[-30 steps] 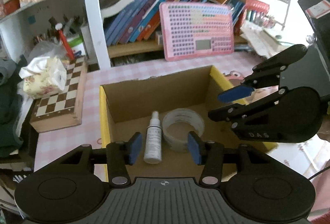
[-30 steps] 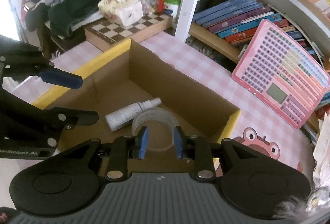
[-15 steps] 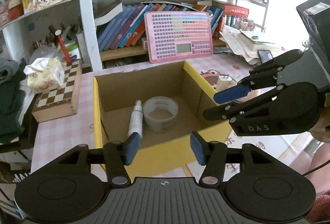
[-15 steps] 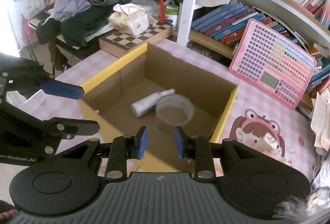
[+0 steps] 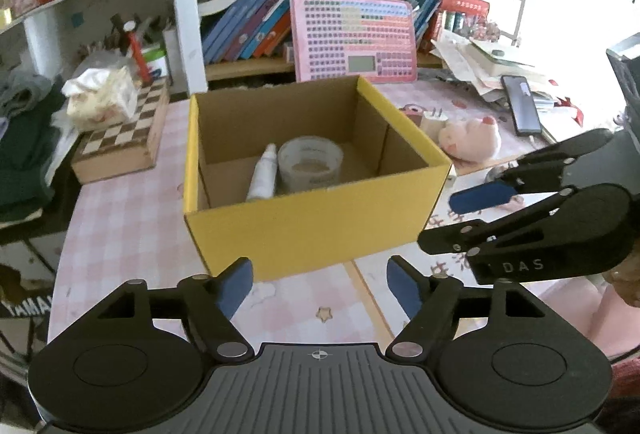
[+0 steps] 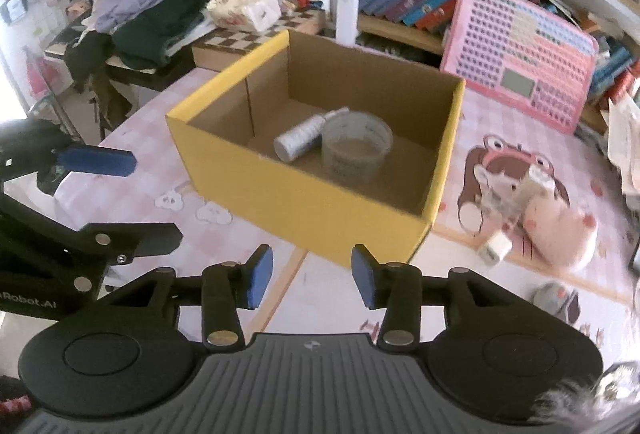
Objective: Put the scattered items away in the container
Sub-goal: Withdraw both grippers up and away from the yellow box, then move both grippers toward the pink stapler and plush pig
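Nearest the left wrist camera, the left gripper [image 5: 320,284] hangs over the pink checked tablecloth [image 5: 120,226] with its blue pads wide apart and its jaws opening, nothing between them. The right gripper [image 6: 312,276] is likewise empty above the cloth just short of the box corner, its jaws opening but narrower than the left's; in the left view it shows side-on at the right edge. Just beyond both stands the yellow cardboard box [image 5: 312,230], open at the top, with a white spray bottle [image 5: 264,176] lying on its floor and a roll of clear tape [image 5: 310,164] touching the bottle's side. To the right of the box, still on the table, lie a pink plush toy [image 6: 556,234], a white charger plug [image 6: 494,250] just beside it, and a small grey item [image 6: 554,298] too blurred to name. Farther left a chessboard box [image 5: 120,142] carries a tissue pack [image 5: 100,98]. Behind the box a pink toy keyboard tablet [image 5: 354,40] leans against a shelf of books [image 5: 248,26], and a dark phone [image 5: 522,106] rests on loose papers to the right.
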The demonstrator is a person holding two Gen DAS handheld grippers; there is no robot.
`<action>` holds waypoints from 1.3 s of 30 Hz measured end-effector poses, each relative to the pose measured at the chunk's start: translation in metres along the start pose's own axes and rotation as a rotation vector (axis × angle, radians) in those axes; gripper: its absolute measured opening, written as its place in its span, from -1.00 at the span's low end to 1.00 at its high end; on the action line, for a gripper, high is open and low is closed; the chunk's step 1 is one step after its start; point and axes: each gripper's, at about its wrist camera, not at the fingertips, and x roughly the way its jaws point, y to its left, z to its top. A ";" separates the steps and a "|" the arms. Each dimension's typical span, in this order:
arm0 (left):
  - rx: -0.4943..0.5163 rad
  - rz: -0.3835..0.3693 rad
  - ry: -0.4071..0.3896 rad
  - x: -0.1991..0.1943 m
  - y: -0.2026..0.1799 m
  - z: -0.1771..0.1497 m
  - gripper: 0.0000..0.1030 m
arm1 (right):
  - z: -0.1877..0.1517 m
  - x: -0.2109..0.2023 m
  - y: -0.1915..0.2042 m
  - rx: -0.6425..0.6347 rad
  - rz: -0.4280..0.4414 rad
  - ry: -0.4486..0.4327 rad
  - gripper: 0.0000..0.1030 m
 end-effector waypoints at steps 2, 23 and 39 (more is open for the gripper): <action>-0.010 0.000 0.009 0.000 -0.001 -0.006 0.55 | -0.007 0.000 0.001 0.018 -0.010 0.004 -0.14; -0.050 0.043 0.053 -0.006 -0.024 -0.045 0.86 | -0.068 -0.022 0.011 0.189 -0.137 -0.025 0.51; -0.041 -0.036 0.112 0.011 -0.043 -0.051 0.86 | -0.095 -0.028 -0.001 0.262 -0.223 0.033 0.58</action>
